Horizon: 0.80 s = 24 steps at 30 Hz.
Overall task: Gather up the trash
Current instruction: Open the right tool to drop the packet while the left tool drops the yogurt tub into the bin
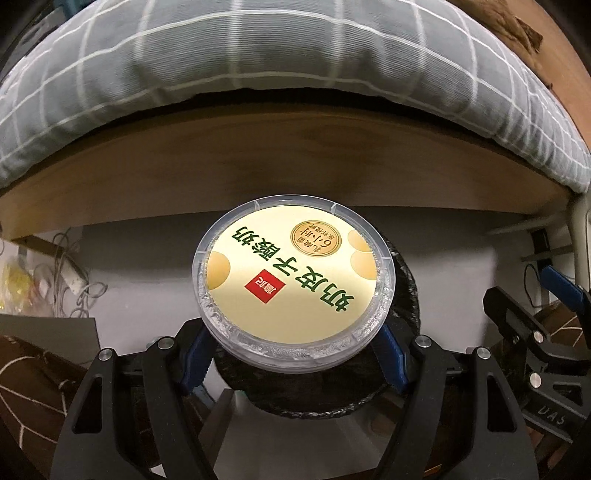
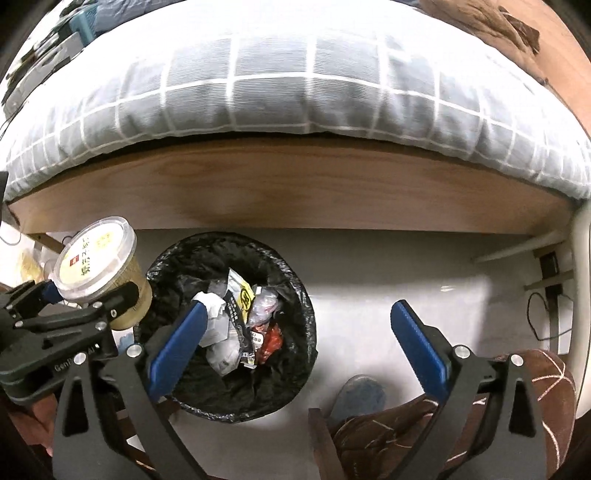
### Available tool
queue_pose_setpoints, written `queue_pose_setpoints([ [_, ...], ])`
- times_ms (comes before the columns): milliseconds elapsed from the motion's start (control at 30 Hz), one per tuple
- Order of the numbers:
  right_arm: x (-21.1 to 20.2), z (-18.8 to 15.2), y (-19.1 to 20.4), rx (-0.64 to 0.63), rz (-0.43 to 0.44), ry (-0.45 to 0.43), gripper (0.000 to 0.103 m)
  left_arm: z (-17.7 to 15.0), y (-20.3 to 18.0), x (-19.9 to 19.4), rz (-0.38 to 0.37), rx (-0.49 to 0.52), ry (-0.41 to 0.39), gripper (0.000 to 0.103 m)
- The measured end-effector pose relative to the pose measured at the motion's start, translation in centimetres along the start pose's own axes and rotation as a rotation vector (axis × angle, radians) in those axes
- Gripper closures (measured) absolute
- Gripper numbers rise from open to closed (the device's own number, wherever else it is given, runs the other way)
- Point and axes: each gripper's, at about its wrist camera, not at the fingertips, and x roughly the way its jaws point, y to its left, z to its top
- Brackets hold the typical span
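The left claw (image 1: pixel 293 354) grips a yogurt cup (image 1: pixel 293 280) above the black-lined bin (image 2: pixel 229 325); the right claw (image 2: pixel 299 317) gapes empty over pale floor (image 2: pixel 369 266) below the bed (image 2: pixel 295 103).

Both views heavy fisheye: straight edges of the bed frame (image 1: pixel 295 162) bow into arcs, black vignette at all corners. Left wrist view is dim and warm; the quilt (image 1: pixel 258 74) reads grey, slight motion smear on its grid lines. The cup lid (image 1: pixel 293 278) is the brightest thing there, evenly lit from above, print sharp, mild glare on its clear rim. Under the bed frame, deep shadow. Right wrist view runs brighter: the quilt top (image 2: pixel 295 29) is blown out to white, and the floor (image 2: pixel 369 258) is near clipping. The bin liner (image 2: pixel 184 266) shows small specular glints. Lower corners are dark and soft.
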Motion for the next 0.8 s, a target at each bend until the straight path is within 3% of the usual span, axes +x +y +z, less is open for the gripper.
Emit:
queue_pose_setpoints([
  [167, 0.1, 0.1, -0.4, 0.022, -0.004, 0.002, 0.008, -0.1, -0.8, 0.3, 0.008, 0.029, 0.001, 0.029],
  [300, 0.0, 0.2, -0.5, 0.017, -0.005, 0.002, 0.008, -0.1, -0.6, 0.6, 0.023, 0.027, 0.009, 0.015],
  [500, 0.4, 0.4, -0.3, 0.017, -0.009, -0.01, 0.008, -0.1, -0.2, -0.3, 0.045, 0.041, -0.031, 0.009],
  [667, -1.2, 1.3, -0.2, 0.019, -0.006, -0.043, 0.008, 0.3, 1.3, -2.5, 0.083, 0.009, -0.082, 0.007],
  [800, -4.0, 2.4, 0.2, 0.013, 0.006, -0.101, 0.008, 1.0, 2.5, -6.4, 0.103, -0.016, -0.153, 0.007],
])
